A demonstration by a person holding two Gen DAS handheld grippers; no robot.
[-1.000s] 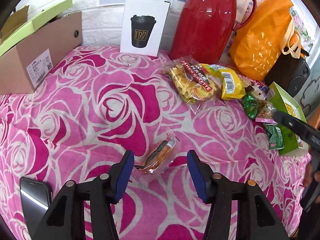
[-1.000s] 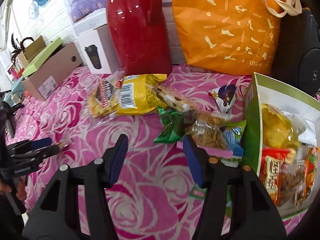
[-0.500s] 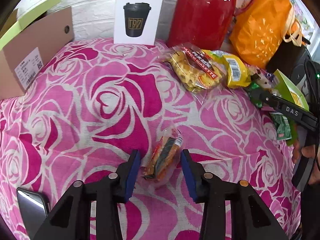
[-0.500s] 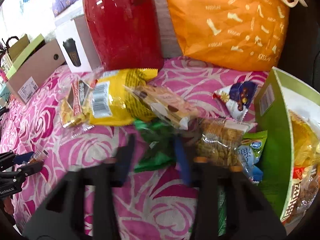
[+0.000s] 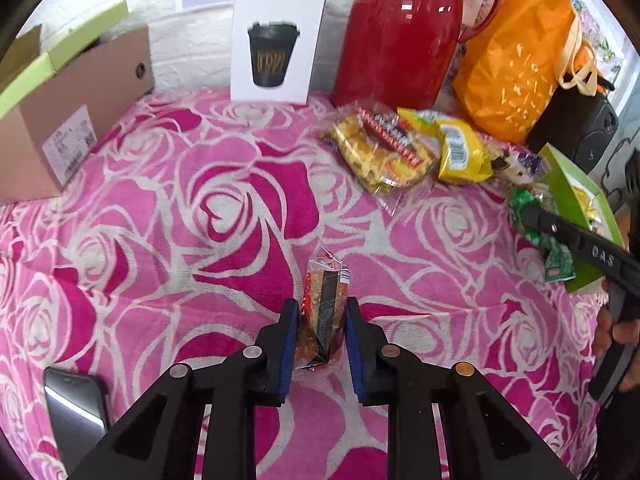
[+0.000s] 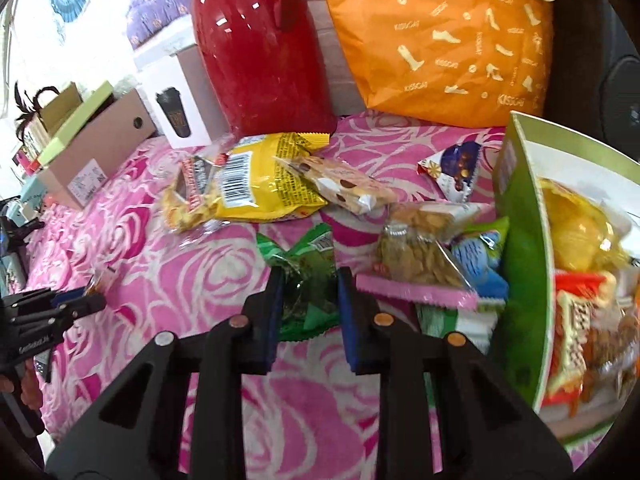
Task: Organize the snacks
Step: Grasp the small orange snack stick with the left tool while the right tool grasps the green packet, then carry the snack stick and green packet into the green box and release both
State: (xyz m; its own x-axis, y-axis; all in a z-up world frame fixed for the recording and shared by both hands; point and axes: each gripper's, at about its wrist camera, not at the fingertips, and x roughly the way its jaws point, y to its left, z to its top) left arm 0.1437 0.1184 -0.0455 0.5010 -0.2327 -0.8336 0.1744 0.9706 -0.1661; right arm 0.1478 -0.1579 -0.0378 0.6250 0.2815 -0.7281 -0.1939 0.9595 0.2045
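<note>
Both jaws have narrowed: left hand-held gripper [image 5: 322, 322] pinches an orange snack packet [image 5: 323, 309] at lower centre, right hand-held gripper [image 6: 307, 300] clamps a green packet [image 6: 308, 285], while several snacks remain outside the green box [image 6: 520, 280].

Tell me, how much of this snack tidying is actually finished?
Partly done, it seems. The green box already holds several packets. In hand: the left gripper is shut on a small orange snack packet, and the right gripper grips a green packet. Left on the rose-patterned cloth: the yellow bag, the biscuit packet, the blue triangular packet and a few more.
</note>
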